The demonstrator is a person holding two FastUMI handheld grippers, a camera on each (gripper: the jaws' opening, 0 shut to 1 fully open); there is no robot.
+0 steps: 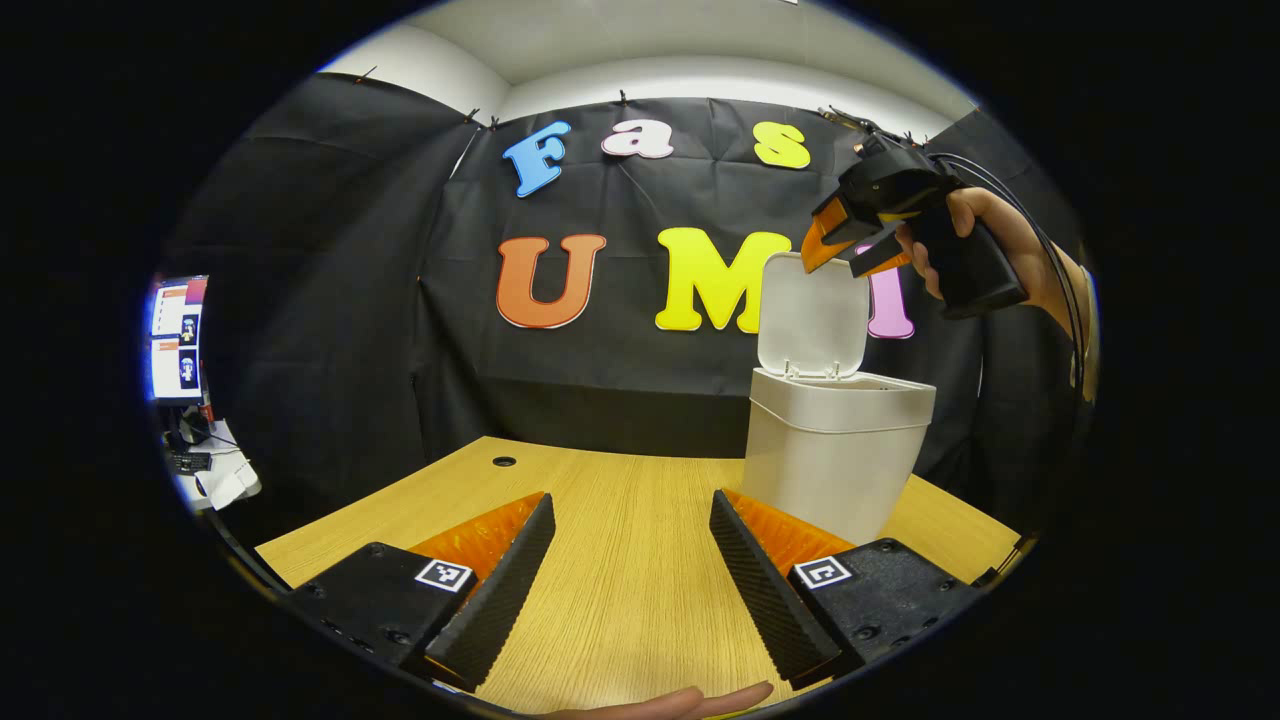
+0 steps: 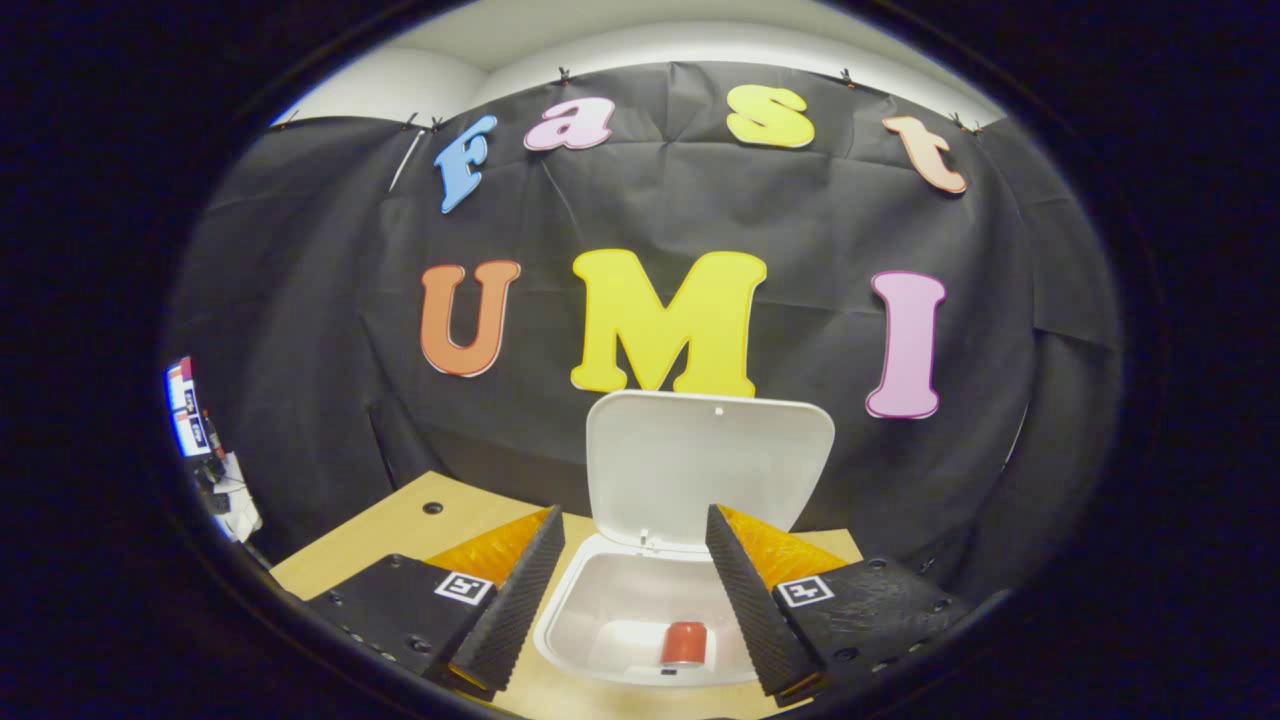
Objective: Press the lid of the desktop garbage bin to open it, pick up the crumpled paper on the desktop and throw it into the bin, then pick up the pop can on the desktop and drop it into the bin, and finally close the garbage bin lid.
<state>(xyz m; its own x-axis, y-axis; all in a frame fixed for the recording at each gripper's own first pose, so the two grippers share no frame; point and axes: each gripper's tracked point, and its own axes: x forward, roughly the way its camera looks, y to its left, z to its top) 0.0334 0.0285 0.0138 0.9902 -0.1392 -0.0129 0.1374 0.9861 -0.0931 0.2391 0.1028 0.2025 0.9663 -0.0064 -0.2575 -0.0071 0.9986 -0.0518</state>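
Table (image 1: 620, 560): wood-grain top, lower centre of left gripper view, pale, smooth, low sheen.
Bin (image 1: 835, 470): white plastic, right of centre, smooth, matt; lid (image 1: 812, 318) same plastic, faint gloss on its inner face.
Can (image 2: 684, 643): bottom centre of right gripper view, inside bin, red body, metal-looking top, slightly glossy.
Left gripper (image 1: 630, 560) fingers (image 1: 505, 590): ribbed, rough, matt pads; body hard matt plastic.
Wall (image 1: 330, 300): cloth, matt, creased.

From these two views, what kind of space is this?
Probably a data-collection booth in an office or lab: black cloth wall pinned up behind a wooden desk, a white bin staged on it with lid open, and a computer workstation off to the side.
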